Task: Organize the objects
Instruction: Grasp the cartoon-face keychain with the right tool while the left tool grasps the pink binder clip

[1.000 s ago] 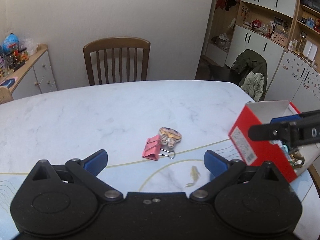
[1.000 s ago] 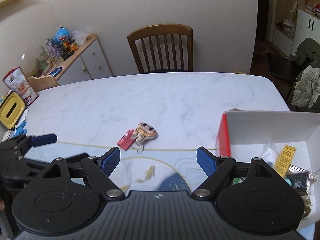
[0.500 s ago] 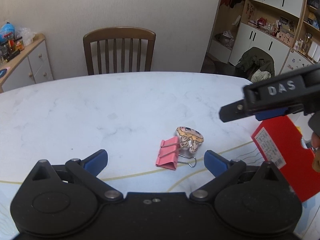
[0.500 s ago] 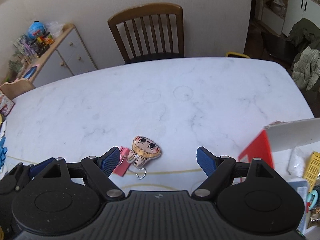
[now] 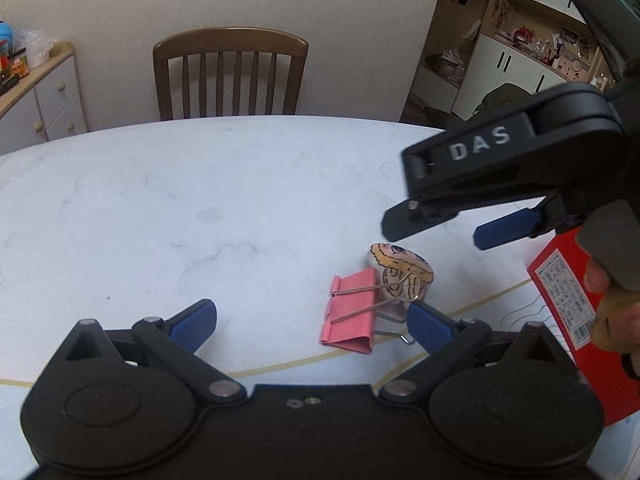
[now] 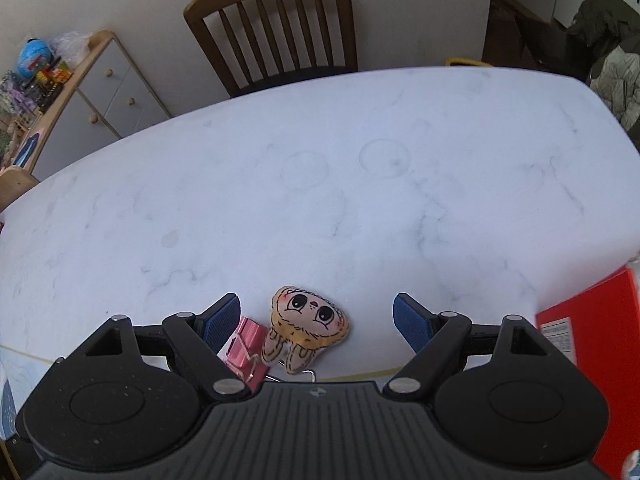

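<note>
The left wrist view is taken from low over the near edge of the marble table (image 5: 200, 200), along the spread fingers of the left gripper (image 5: 312, 322), and is aimed across the tabletop at the wooden chair (image 5: 230, 74) and the wall. The right gripper (image 5: 440, 236) is seen from its side at the right of this view. The right wrist view is set higher and tilted more steeply down, with the plush toy (image 6: 306, 328) framed close between the right gripper's fingers. Both views share the chair, the tabletop, the toy, the pink binder clip (image 5: 352, 314), the red box (image 5: 568, 308) and the sideboard (image 6: 80, 96).
</note>
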The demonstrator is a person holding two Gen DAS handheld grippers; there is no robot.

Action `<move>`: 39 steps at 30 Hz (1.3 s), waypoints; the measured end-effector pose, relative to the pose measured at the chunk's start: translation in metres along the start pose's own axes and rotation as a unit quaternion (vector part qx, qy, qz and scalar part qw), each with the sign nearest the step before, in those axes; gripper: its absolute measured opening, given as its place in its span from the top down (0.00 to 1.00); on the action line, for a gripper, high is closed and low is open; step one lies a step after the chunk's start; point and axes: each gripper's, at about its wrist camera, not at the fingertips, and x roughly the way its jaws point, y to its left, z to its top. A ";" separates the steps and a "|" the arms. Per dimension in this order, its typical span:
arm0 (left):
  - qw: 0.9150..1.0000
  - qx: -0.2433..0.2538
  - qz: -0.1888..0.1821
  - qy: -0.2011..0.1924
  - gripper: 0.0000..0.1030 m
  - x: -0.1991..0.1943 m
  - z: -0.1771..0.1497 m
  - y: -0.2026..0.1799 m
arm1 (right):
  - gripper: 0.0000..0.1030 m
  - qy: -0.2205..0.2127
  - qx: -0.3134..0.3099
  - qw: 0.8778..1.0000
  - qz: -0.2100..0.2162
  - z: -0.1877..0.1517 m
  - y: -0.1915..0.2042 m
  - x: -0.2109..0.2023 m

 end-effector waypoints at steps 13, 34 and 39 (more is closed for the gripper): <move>0.999 -0.011 -0.030 -0.002 0.12 0.015 -0.002 -0.006 | 0.29 0.018 0.044 0.999 0.011 0.000 -0.002 0.018; 0.997 -0.037 -0.074 -0.004 0.56 0.022 -0.008 0.000 | 0.52 0.017 0.073 0.997 0.022 -0.002 -0.004 0.026; 0.996 -0.032 -0.082 -0.004 0.63 0.021 -0.008 0.002 | 0.54 0.015 0.078 0.997 0.026 -0.005 -0.008 0.022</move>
